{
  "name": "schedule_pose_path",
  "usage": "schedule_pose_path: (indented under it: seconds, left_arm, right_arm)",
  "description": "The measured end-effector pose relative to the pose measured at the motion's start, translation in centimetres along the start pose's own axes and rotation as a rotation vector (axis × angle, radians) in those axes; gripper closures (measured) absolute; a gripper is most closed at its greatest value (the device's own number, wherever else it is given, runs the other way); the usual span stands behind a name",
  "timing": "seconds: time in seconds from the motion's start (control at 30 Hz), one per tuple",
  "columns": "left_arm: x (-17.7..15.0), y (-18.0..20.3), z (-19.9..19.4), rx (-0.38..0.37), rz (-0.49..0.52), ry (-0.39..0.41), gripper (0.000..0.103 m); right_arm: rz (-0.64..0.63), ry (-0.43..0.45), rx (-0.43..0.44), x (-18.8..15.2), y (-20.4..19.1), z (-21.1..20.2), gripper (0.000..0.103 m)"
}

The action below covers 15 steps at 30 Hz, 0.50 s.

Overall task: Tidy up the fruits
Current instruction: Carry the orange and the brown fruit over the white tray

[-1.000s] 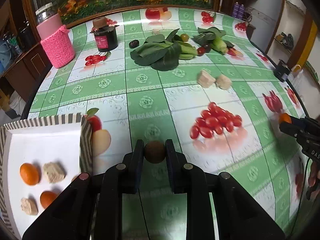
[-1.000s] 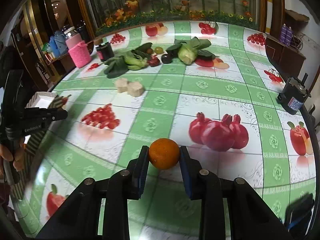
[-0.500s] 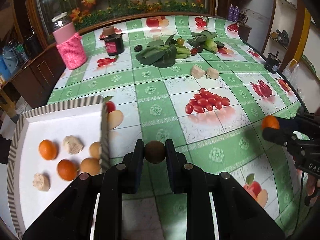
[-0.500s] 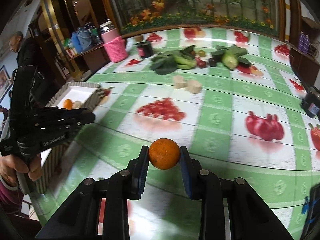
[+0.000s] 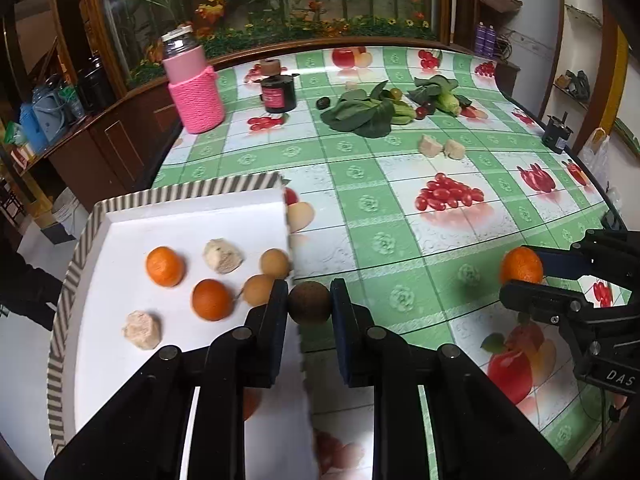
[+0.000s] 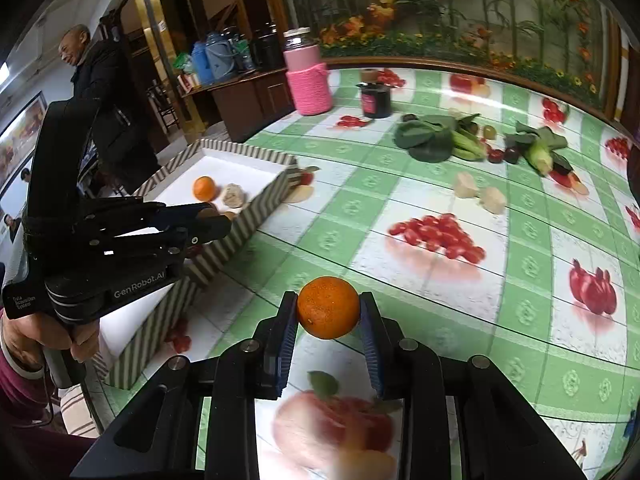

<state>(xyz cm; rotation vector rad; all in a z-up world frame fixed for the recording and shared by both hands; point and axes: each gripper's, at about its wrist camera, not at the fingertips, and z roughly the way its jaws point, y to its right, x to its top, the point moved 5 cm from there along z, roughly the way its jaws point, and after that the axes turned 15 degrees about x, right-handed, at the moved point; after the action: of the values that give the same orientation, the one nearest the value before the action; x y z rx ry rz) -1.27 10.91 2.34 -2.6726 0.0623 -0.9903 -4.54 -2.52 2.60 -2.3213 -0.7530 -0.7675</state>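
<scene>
My left tongs point(image 5: 309, 307) are clamped on a small round brown fruit point(image 5: 310, 303), held just past the right wall of the striped box point(image 5: 180, 194), right at its near corner. My right tongs point(image 6: 328, 320) are clamped on a tangerine point(image 6: 328, 307), held above the counter point(image 6: 532, 268) to the right of the box; in the left wrist view that tangerine point(image 5: 521, 266) shows between the right tongs' tips point(image 5: 532, 280) at the right edge. Inside the white-floored box, nearest to me lies a beige chunk point(image 5: 143, 330), then an orange fruit point(image 5: 212, 299) with a tan round fruit point(image 5: 259, 289) just beside it, partly behind my left finger. Farther in sit another orange fruit point(image 5: 165, 266), a second beige chunk point(image 5: 222, 255) and a second tan round fruit point(image 5: 275, 263) close to the right wall. Beyond the box, on the green-and-white fruit-print cloth, two pale cubes point(image 5: 442, 147) lie side by side in mid-counter. Behind them are leafy greens point(image 5: 362, 114), a dark fruit point(image 5: 323, 102), a green fruit point(image 5: 396, 93) and a red fruit point(image 5: 421, 111) among the leaves, and a head of bok choy point(image 5: 444, 98). At the far side stand a black jar with a red label point(image 5: 278, 94) and a bottle in a pink knitted sleeve point(image 5: 194, 88). A small black motor point(image 5: 557, 135) sits at the right rim.
</scene>
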Motion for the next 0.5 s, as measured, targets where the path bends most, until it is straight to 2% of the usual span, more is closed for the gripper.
schedule_pose_path:
  seconds: [0.5]
  left_arm:
    - [-1.1, -1.5, 0.0, 0.002, -0.026, -0.008, 0.084]
  right_arm:
    - [-0.037, -0.044, 0.022, 0.2, -2.9, 2.7, 0.072]
